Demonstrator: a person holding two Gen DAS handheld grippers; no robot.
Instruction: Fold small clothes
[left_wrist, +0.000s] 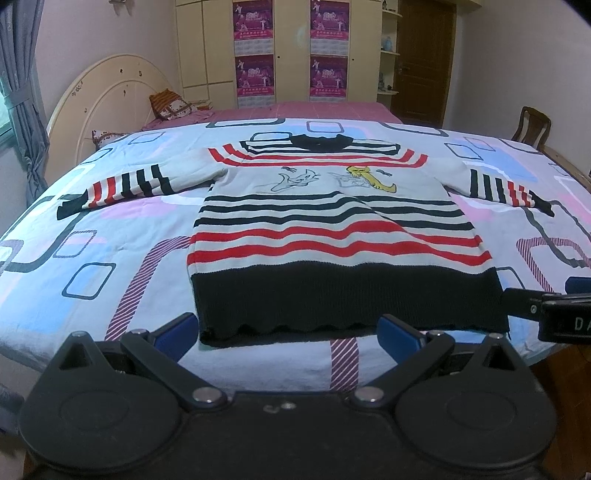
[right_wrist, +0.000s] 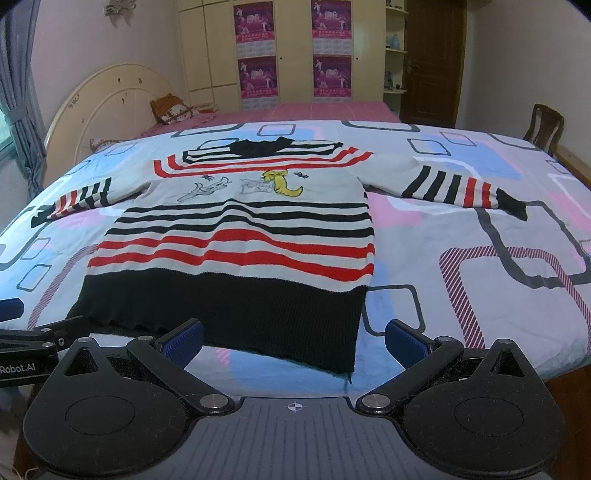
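Knit striped sweater (left_wrist: 332, 236) lies flat on the bed (left_wrist: 110, 236), sleeves out, nothing folded yet; w/ both jaws apart & empty, I'd bring left gripper (left_wrist: 288, 332) & right gripper (right_wrist: 293, 341) down on the hem corners evenly.

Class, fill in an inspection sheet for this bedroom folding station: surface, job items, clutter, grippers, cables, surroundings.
Surface: bed with patterned quilt, smooth.
Job's things: one striped sweater lying flat, face up, both sleeves spread out, black hem nearest the grippers; unfolded.
Clutter: orange checked pillow at the headboard end.
Grippers: left gripper open, before the hem's left corner; right gripper open, before the hem's right corner; neither holds cloth.
Cables: nothing seen.
Surroundings: wardrobe with posters, brown door, wooden chair, curtain.
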